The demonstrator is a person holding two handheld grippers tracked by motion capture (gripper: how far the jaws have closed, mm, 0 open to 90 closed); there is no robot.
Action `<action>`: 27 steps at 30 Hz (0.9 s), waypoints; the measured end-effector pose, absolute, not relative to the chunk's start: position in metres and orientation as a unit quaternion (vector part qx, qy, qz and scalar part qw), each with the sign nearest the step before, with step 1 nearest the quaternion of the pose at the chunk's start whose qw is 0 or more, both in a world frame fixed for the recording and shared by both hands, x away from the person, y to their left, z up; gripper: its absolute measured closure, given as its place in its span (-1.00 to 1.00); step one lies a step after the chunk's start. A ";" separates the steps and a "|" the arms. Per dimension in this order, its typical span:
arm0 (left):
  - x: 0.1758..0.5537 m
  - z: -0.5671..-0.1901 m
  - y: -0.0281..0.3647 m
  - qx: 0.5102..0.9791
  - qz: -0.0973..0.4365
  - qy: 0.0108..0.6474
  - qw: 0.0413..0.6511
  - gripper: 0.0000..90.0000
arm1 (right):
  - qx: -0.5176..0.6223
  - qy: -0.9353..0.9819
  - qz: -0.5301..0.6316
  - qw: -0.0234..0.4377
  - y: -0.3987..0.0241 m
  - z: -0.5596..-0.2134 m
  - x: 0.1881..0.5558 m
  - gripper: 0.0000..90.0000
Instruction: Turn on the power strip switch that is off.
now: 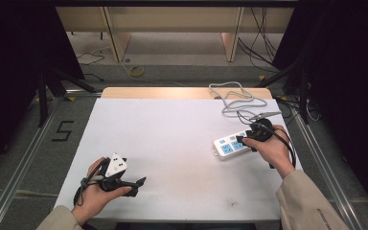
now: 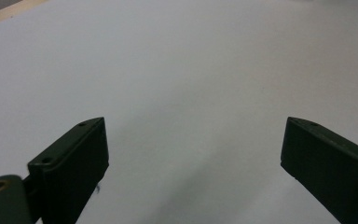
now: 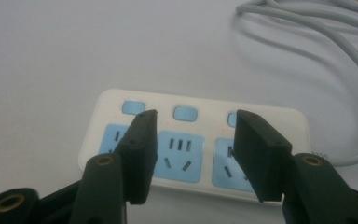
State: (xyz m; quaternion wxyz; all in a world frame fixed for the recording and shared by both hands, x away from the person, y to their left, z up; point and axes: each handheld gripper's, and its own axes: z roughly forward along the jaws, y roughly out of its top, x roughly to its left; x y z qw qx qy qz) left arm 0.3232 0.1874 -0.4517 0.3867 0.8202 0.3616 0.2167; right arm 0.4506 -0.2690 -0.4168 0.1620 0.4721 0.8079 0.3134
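A white power strip (image 1: 230, 146) with blue sockets and blue switches lies flat on the right side of the white table (image 1: 172, 129). My right gripper (image 1: 243, 140) hovers at its right end. In the right gripper view the strip (image 3: 182, 154) lies just under and beyond my right gripper (image 3: 193, 116); the jaws stand apart, framing the middle socket, and their pads press on nothing. My left gripper (image 1: 138, 186) rests near the table's front left corner, held in a hand, with its white three-cornered plate (image 1: 116, 164) on top. In the left gripper view, this gripper (image 2: 193, 123) is wide open over bare white table.
The strip's grey cable (image 1: 235, 98) loops toward the back right corner and off the table; it curves across the upper right of the right gripper view (image 3: 307, 37). A wooden edge (image 1: 172, 92) borders the far side. Cables and wooden furniture legs lie on the floor beyond.
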 end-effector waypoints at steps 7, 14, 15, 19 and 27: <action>0.323 -0.452 0.188 0.819 0.217 0.364 0.387 -0.84 | 0.461 0.800 0.346 0.169 -0.272 -0.419 0.429 -0.03; 0.323 -0.452 0.188 0.819 0.217 0.365 0.386 -0.84 | 0.454 0.793 0.372 0.164 -0.275 -0.425 0.411 -0.10; 0.323 -0.452 0.187 0.818 0.217 0.366 0.387 -0.84 | 0.451 0.791 0.379 0.164 -0.276 -0.428 0.405 -0.12; 0.323 -0.452 0.188 0.819 0.217 0.365 0.386 -0.84 | 0.439 0.792 0.392 0.162 -0.278 -0.434 0.392 -0.15; 0.323 -0.452 0.188 0.819 0.217 0.365 0.386 -0.84 | 0.429 0.788 0.411 0.159 -0.286 -0.444 0.363 -0.25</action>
